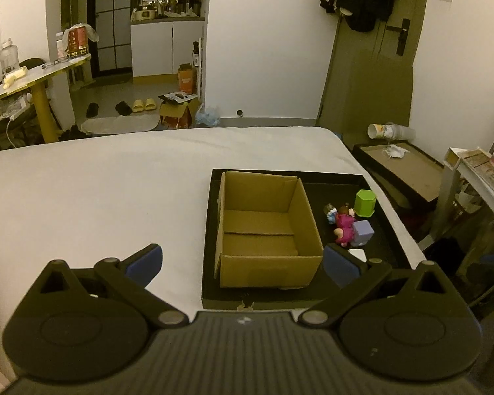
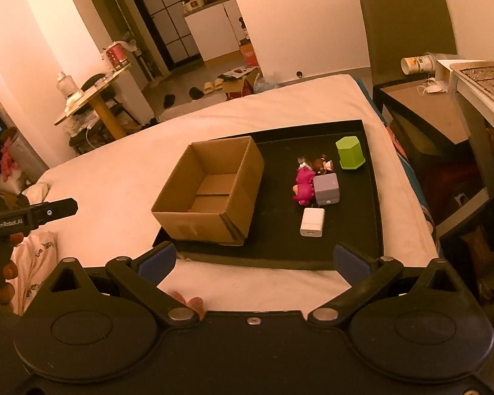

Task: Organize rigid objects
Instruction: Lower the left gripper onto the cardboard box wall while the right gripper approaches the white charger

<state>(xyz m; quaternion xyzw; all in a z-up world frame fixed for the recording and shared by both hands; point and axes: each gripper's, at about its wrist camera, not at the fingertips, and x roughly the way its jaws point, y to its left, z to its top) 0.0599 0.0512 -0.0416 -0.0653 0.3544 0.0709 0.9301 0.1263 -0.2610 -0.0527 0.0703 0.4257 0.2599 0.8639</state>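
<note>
Brown corrugated cardboard forms an open-topped box (image 2: 210, 194) standing upright and empty on the left part of a shallow black tray (image 2: 372, 230). In the right wrist view the box's long axis runs from near left to far right, with its seamed floor in plain sight. The tray lies flat on a white bed (image 2: 115, 181), close to the bed's right edge.

Right of the box, on the tray's bare black floor, sits a loose cluster of small rigid things. A white rectangular charger block (image 2: 312, 221) lies flat nearest the camera, its long axis pointing away toward the others. Just beyond it stands a lilac cube-shaped box (image 2: 326, 188), touching or nearly touching a pink spiky toy figure (image 2: 303, 186) that lies on its side, lengthwise toward the far edge. A small brown-haired figurine (image 2: 321, 163) lies behind those, and a lime green hexagonal container (image 2: 349, 152) stands upright farthest back.

Both tools hover above the bed short of the tray. The right gripper (image 2: 253, 260) has its blue-padded fingers spread wide, holding nothing. The left gripper (image 1: 243, 260) is likewise spread wide and empty, its right finger overlapping the tray's corner in view. A hand (image 2: 1, 273) grips the left tool's handle.
</note>
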